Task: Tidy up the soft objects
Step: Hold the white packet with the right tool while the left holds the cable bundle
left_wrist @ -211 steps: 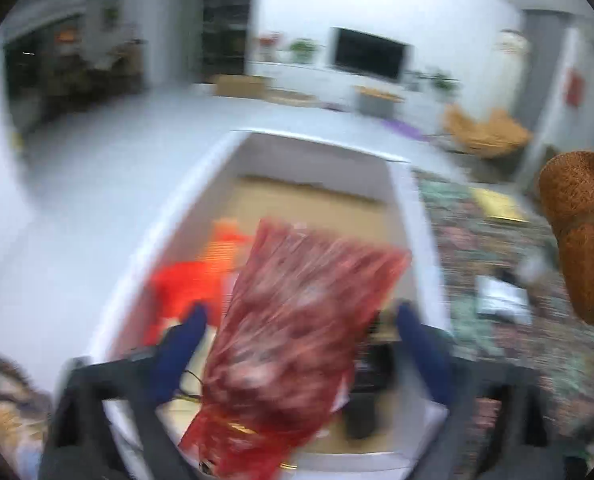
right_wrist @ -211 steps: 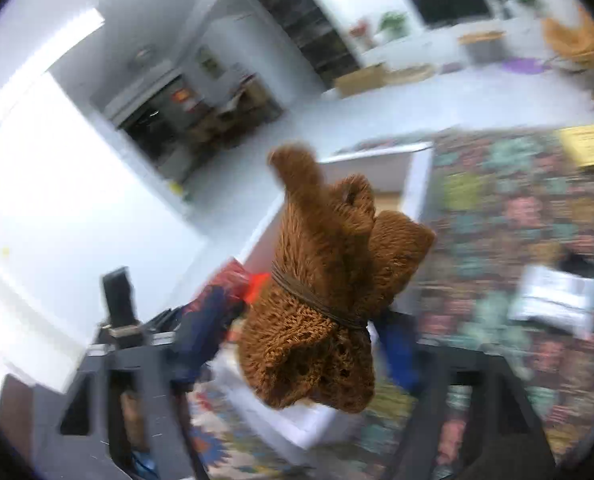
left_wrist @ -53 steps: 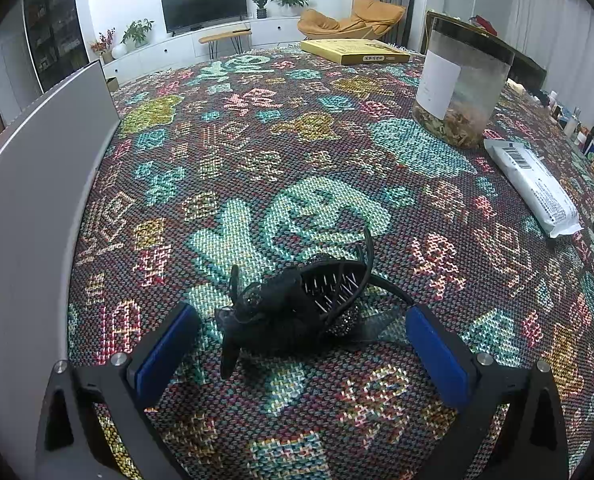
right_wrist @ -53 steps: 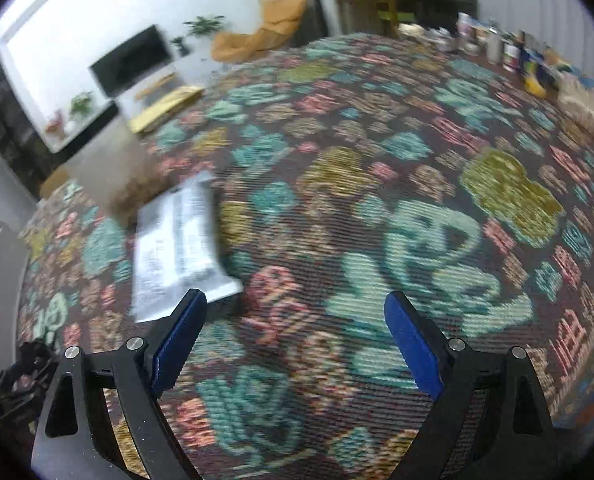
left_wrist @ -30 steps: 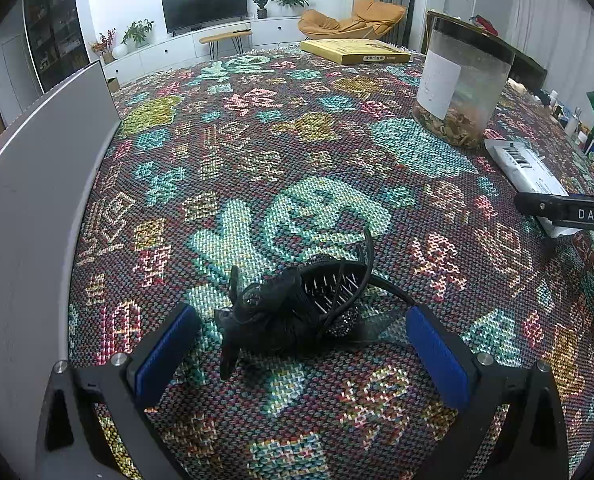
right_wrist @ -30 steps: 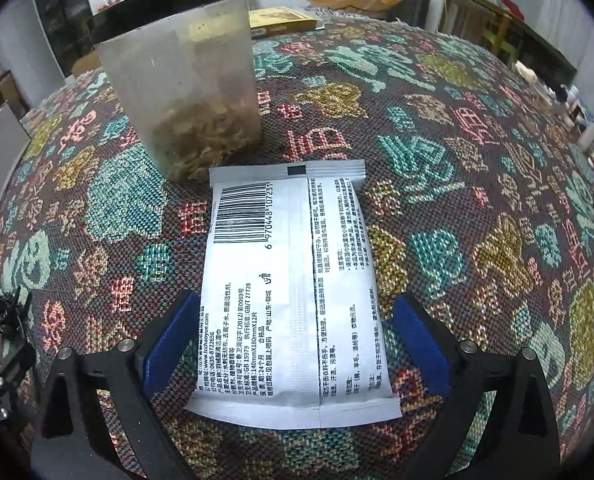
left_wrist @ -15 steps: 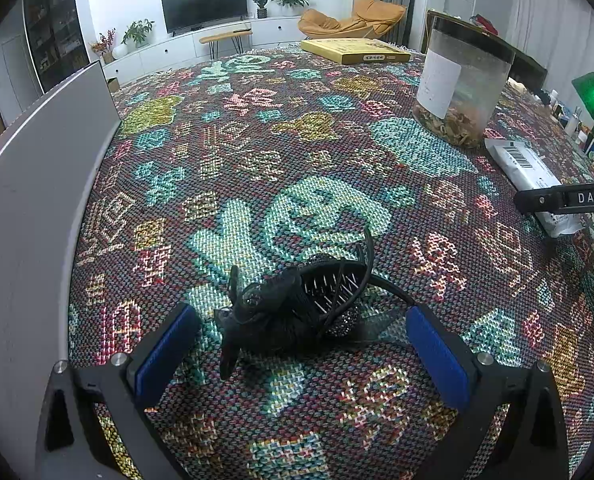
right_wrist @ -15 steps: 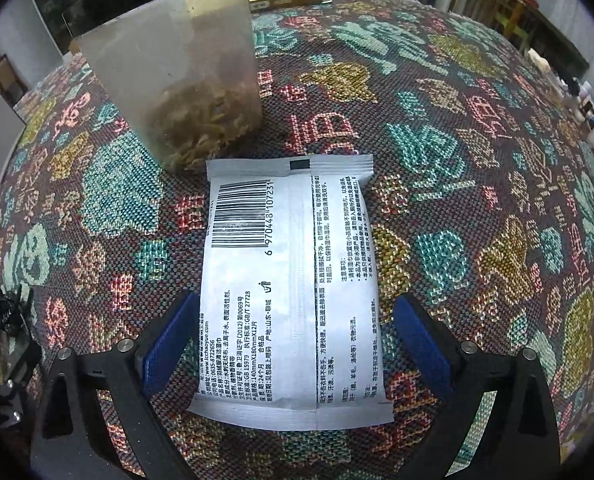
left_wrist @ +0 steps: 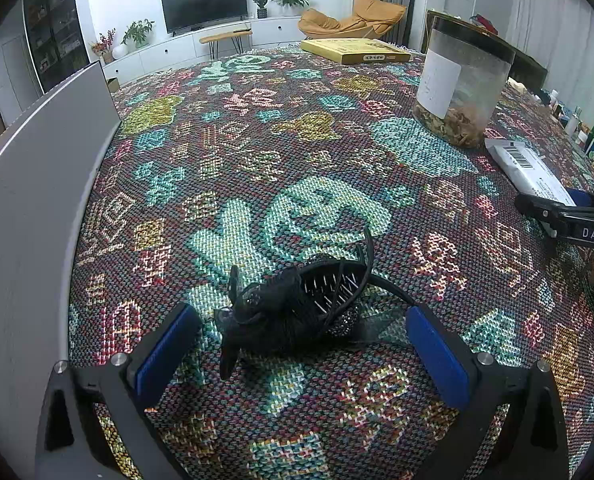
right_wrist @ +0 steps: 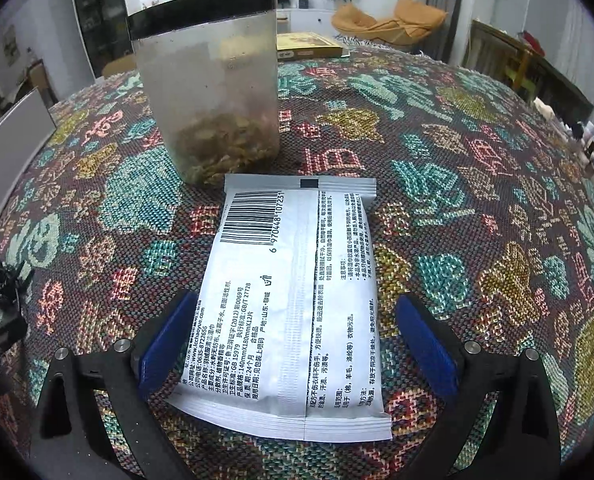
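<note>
so on my left gripper (left_wrist: 303, 354) the fingers are spread wide, and the black hair accessory (left_wrist: 297, 308) (headband-looking thing with a comb and a bit of mesh, tangled into a clump) lies on the patterned tablecloth (left_wrist: 257, 152) right between the blue pads (left_wrist: 165, 350), a touch nearer the left pad. neither pad touches it as far as i can tell, there's cloth showing on both sides.

my right gripper (right_wrist: 297, 346) is wide open too. the white packet (right_wrist: 293, 300) with the barcode lies flat on the cloth, lengthwise along the fingers, its near half sitting in the gap. the left pad (right_wrist: 167, 344) is just beside the packet's edge, maybe brushing it, i can't say; the right pad stands a bit off it. the packet's far end sits just in front of the clear jar (right_wrist: 213, 92) with the black lid, which is upright with some brownish dried stuff at the bottom.

from the left camera i can see the right gripper's black frame over at the right edge by the packet, well apart from the hair thing. grey box wall (left_wrist: 29, 200) runs along the left side of the table.
</note>
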The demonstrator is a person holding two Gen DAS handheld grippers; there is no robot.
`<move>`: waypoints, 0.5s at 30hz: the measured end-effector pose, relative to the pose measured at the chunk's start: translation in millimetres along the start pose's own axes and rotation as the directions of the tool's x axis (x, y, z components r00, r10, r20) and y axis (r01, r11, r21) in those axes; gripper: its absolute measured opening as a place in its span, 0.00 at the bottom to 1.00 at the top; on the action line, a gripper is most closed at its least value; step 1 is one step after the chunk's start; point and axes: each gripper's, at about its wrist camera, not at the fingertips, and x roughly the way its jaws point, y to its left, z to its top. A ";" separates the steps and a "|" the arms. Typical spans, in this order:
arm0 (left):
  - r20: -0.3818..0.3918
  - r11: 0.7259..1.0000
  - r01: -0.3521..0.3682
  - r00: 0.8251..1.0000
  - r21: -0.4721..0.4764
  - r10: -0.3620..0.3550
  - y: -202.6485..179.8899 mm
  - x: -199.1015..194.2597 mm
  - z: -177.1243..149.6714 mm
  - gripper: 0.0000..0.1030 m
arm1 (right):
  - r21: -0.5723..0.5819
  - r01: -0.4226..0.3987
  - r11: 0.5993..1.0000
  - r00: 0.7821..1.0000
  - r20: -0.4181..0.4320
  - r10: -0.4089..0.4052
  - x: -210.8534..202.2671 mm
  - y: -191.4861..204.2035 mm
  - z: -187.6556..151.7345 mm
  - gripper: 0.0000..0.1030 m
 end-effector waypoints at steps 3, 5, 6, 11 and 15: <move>0.000 1.000 0.000 1.000 0.000 0.000 0.1 0.1 0.3 1.00 | 0.000 0.000 1.000 1.000 0.000 0.000 1.3 -1.7 0.5 0.97; 0.000 1.000 0.000 1.000 0.000 0.000 0.1 0.0 0.2 1.00 | 0.000 0.000 1.000 1.000 0.000 0.000 1.1 -2.0 0.1 0.97; 0.000 1.000 0.000 1.000 0.000 0.000 0.0 -0.1 -0.1 1.00 | 0.000 0.000 1.000 1.000 0.001 0.000 0.9 -1.9 -0.4 0.97; 0.000 1.000 0.000 1.000 0.000 0.000 0.0 -0.2 0.1 1.00 | 0.000 0.000 1.000 1.000 0.001 0.000 0.8 -1.6 -1.3 0.97; 0.000 1.000 0.000 1.000 0.000 0.000 0.0 -0.2 0.0 1.00 | -0.001 0.000 1.000 1.000 0.001 0.000 1.0 -2.6 -0.6 0.97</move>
